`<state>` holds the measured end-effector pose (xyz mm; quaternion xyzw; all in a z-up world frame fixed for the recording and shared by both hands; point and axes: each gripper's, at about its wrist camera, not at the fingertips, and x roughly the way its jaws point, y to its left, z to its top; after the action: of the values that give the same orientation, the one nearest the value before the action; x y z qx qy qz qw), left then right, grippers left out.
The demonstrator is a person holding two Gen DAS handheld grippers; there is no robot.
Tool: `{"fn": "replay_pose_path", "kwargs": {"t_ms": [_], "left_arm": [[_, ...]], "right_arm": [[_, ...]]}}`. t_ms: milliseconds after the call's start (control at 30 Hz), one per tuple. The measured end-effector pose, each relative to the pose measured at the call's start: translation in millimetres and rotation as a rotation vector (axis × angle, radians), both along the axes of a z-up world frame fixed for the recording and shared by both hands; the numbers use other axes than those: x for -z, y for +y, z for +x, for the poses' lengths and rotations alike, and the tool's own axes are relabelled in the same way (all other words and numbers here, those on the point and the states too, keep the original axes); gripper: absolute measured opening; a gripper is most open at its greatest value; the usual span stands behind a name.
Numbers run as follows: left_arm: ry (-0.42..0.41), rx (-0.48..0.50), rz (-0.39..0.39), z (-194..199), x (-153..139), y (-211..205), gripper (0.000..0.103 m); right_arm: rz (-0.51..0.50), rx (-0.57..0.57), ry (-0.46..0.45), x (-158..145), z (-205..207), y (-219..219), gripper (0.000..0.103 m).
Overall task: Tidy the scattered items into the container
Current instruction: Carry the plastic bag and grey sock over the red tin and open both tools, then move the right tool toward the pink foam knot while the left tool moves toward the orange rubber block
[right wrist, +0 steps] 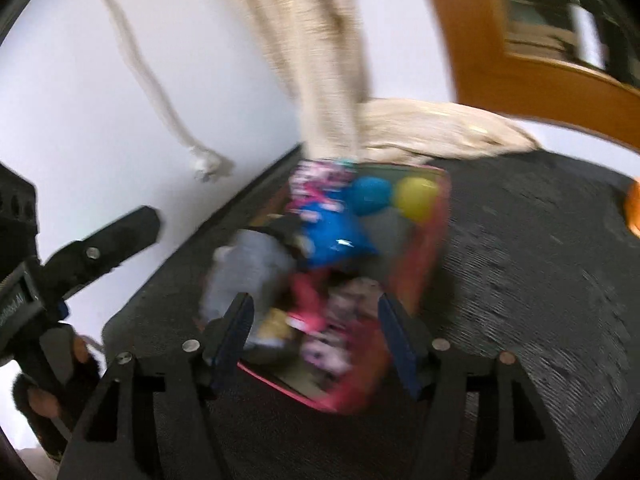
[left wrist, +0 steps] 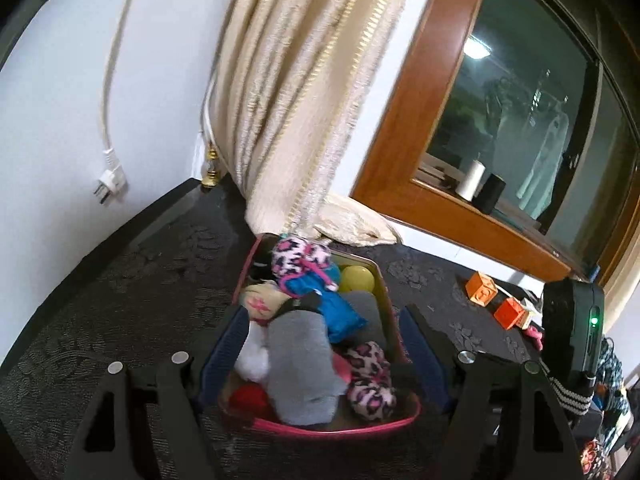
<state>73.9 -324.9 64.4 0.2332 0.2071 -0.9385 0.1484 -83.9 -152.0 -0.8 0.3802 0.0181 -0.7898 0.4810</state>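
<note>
A pink-rimmed tin container (left wrist: 390,300) sits on the dark table and is full of soft items: a grey sock (left wrist: 300,364), a blue sock (left wrist: 336,312), pink leopard-print socks (left wrist: 370,380), a yellow ball (left wrist: 356,278) and a red item (left wrist: 248,398). My left gripper (left wrist: 322,354) is open and empty, its fingers on either side of the container. The right wrist view is blurred; my right gripper (right wrist: 316,334) is open and empty above the same container (right wrist: 430,240). The left gripper body (right wrist: 92,256) shows at the left there.
Two orange cubes (left wrist: 482,288) (left wrist: 510,312) lie on the table to the right, beside a black device (left wrist: 572,332) with a green light. A cream curtain (left wrist: 304,100) hangs behind the container. A white plug (left wrist: 110,182) hangs on the wall.
</note>
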Motion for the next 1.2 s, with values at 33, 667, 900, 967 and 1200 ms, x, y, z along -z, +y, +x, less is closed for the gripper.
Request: {"fn": "replay_pose_path", "kwargs": {"t_ms": [33,667,900,967,1200], "left_arm": [[-0.008,0.009,-0.002,-4.7,0.4,4.8,0.079],[-0.167,0.335,-0.101,-125.1,10.1,171.3,0.080],[-0.227,0.426,-0.120,-183.3,24.5,223.8,0.080],[-0.240,0.441,-0.128,-200.5,28.6,233.2,0.080],[-0.263,0.483,-0.138,-250.4,41.5,258.6,0.080]], "right_arm": [[0.001,0.027,-0.011,2.2,-6.2,11.1,0.069],[0.001,0.589,-0.065,16.1,-115.5,265.8,0.069],[0.007,0.787,-0.079,22.9,-155.8,364.6,0.069],[0.023,0.822,-0.075,24.3,-168.8,382.5,0.069],[0.129,0.828,-0.014,26.6,-214.0,394.3,0.069]]}}
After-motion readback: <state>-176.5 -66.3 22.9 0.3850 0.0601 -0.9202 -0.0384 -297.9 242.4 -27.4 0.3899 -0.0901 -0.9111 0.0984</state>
